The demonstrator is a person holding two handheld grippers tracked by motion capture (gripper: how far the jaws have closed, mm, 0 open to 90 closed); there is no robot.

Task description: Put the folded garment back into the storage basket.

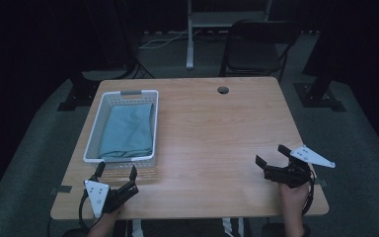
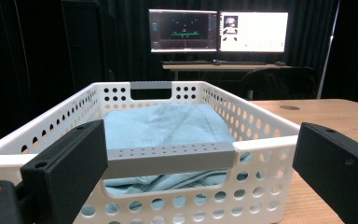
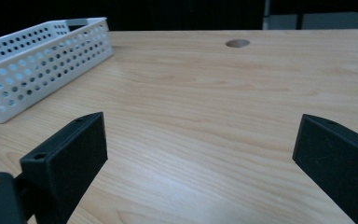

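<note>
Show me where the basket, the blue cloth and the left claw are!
basket [image 1: 93, 129], high view, on its white left wall.
cloth [image 2: 168, 123], left gripper view, on the middle of its folded top.
left claw [image 1: 117, 171], high view, midway between its two black tips.

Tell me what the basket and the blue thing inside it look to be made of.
The basket looks like white moulded plastic: rigid perforated walls, slight sheen, with matte grey handle bars. The blue thing looks like soft cloth, perhaps a folded towel: matte, with gentle creases. Its exact fabric cannot be told.
</note>
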